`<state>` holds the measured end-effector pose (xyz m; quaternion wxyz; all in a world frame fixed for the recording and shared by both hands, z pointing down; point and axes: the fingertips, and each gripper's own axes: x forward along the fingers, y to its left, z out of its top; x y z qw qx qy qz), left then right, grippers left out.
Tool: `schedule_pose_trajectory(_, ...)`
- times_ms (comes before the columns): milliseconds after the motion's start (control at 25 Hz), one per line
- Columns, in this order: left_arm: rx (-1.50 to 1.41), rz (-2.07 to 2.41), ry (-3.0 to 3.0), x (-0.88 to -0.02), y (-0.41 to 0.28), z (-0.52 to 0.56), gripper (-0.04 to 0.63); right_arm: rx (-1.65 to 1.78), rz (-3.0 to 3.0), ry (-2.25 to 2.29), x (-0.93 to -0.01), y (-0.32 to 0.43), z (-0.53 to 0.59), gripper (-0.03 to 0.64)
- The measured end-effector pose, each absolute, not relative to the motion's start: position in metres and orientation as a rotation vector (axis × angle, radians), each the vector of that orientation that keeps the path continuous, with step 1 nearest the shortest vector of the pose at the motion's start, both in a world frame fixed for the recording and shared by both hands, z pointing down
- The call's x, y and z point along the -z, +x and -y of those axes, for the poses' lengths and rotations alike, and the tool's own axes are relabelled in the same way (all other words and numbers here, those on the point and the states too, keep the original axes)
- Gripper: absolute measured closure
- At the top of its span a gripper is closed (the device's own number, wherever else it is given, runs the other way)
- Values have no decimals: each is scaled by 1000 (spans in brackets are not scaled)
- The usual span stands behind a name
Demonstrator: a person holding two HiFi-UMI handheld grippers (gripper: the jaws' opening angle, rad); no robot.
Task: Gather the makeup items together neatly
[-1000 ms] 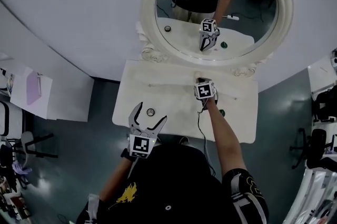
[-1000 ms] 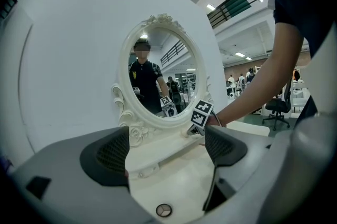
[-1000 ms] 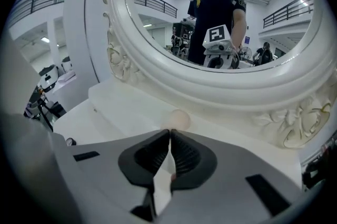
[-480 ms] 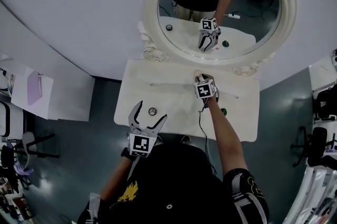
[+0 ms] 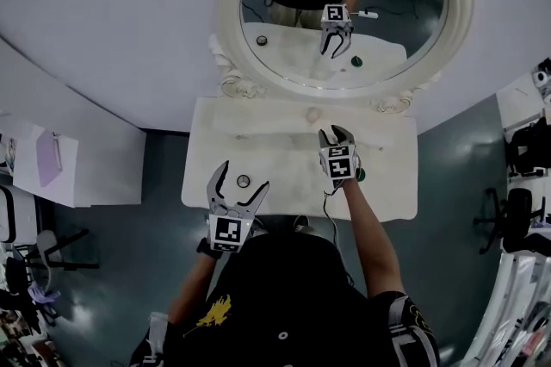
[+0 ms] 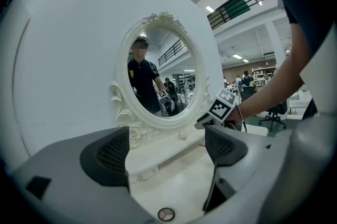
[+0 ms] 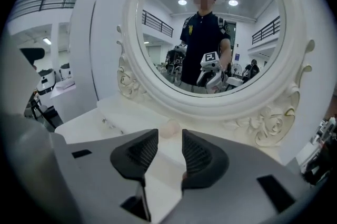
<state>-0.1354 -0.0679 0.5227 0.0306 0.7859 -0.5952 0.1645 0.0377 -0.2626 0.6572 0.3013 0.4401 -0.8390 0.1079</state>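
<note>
- The right gripper (image 5: 336,133) is over the back half of the white table (image 5: 215,176). Its jaws have just been opening and now stand a little apart, with nothing between the pads.
- A pale egg-shaped sponge (image 7: 169,128) lies on the tabletop just beyond that gripper's tips. It is clear of both pads and close to the base of the oval mirror (image 5: 344,3).
- The mirror's carved frame closes off the space ahead of the right gripper, leaving only a narrow strip of table behind the sponge.
- A small dark green item (image 5: 360,176) sits just to the right of the right gripper's body. Bare tabletop runs from there out to the table's right edge.
- The left gripper (image 5: 244,175) is at the table's near edge with its jaws spread wide and nothing in them.
- A round compact (image 6: 166,214) lies on the table low between the left gripper's open jaws, touching neither pad.
- Ahead of the left gripper the tabletop is open up to the mirror base. The two grippers are well apart.
</note>
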Motion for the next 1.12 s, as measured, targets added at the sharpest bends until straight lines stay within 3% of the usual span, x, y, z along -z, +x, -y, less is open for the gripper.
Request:
schedule_pose_trajectory(520,-444,1682,2515,-528,-99,99,144,-361,2039,1373,-675,173,204,463)
schedule_pose_trajectory(1120,-479,1605,2570,-525,-70,104,160,-553,1824,1341,-768,236,161,474)
